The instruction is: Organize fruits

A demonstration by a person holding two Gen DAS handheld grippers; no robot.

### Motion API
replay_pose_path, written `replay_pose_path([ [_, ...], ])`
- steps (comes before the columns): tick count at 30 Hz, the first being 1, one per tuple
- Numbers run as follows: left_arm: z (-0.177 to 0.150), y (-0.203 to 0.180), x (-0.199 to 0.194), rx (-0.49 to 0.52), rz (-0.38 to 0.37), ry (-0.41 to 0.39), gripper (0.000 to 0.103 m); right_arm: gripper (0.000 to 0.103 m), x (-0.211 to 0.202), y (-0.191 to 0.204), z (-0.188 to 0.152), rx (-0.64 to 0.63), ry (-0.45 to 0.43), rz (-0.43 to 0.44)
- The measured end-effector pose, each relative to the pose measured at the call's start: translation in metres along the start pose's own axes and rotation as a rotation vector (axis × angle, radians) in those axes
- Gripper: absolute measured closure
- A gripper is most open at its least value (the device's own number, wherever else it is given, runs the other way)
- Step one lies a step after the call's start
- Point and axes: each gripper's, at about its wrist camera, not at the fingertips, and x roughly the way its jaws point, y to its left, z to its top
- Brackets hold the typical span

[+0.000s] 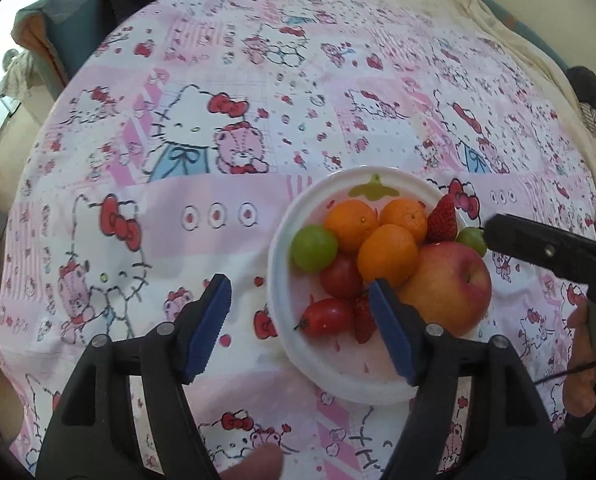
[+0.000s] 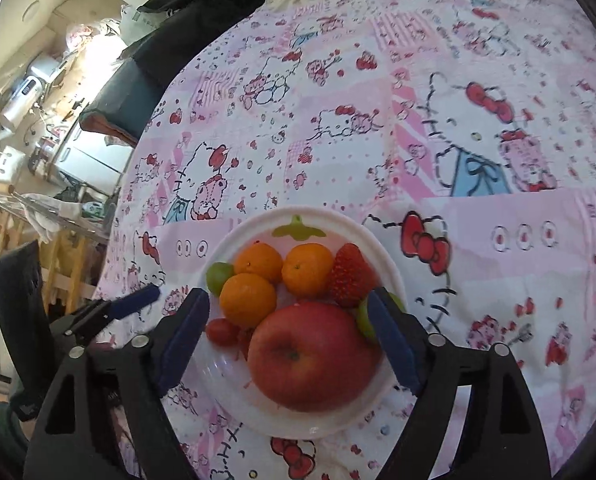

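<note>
1. Step in hand, by the look of it: fruit gathered on one plate [image 2: 382, 240], both claws released and clear of it.
2. Left claw [image 1: 298, 328]: gaping, nothing between the pads; plate rim and a strawberry sliver just past its right finger, bare cloth [image 1: 217, 160] ahead of its left.
3. Right claw [image 2: 287, 340]: gaping too, hanging above the apple [image 2: 314, 356], which shows between its fingers but touches neither pad.
4. Beyond the apple from the right claw: three oranges [image 2: 308, 268], a strawberry [image 2: 350, 276], green grapes [image 2: 219, 276] at both plate edges, small tomatoes [image 1: 340, 276] toward the left claw.
5. Look of the pile: apple red and yellow, glossy, stem dimple up; oranges packed touching; all within the rim, none loose on the tabletop.
6. Next move, judged only: little left to sort; probably lifting both claws away without nudging the plate, or steadying any fruit near the rim.
</note>
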Motion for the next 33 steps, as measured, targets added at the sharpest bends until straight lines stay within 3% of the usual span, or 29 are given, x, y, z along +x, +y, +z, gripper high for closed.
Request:
replay_pose_path([
  [2,-0.004,0.003,-0.007,-0.014,0.001,-0.013,0.009,0.014,-0.009,0.003,-0.006,-0.002,-0.016,-0.014],
  [4,-0.008,0.005,-0.016,-0.026,0.005,-0.033,0.006,0.012,-0.019,0.002,-0.013,0.012,-0.038,-0.029],
  [13,-0.021,0.005,-0.060,-0.010,0.013,-0.113,0.006,0.006,-0.088,0.028,-0.052,0.008,-0.217,-0.099],
  [23,-0.056,0.002,-0.127,0.014,0.008,-0.236,0.005,0.000,-0.136,0.069,-0.106,-0.044,-0.340,-0.236],
  [28,-0.080,0.004,-0.136,-0.002,-0.017,-0.234,0.005,0.000,-0.149,0.080,-0.136,-0.054,-0.389,-0.266],
  [33,-0.098,0.006,-0.143,-0.011,0.013,-0.276,0.005,0.000,-0.154,0.078,-0.153,-0.038,-0.442,-0.273],
])
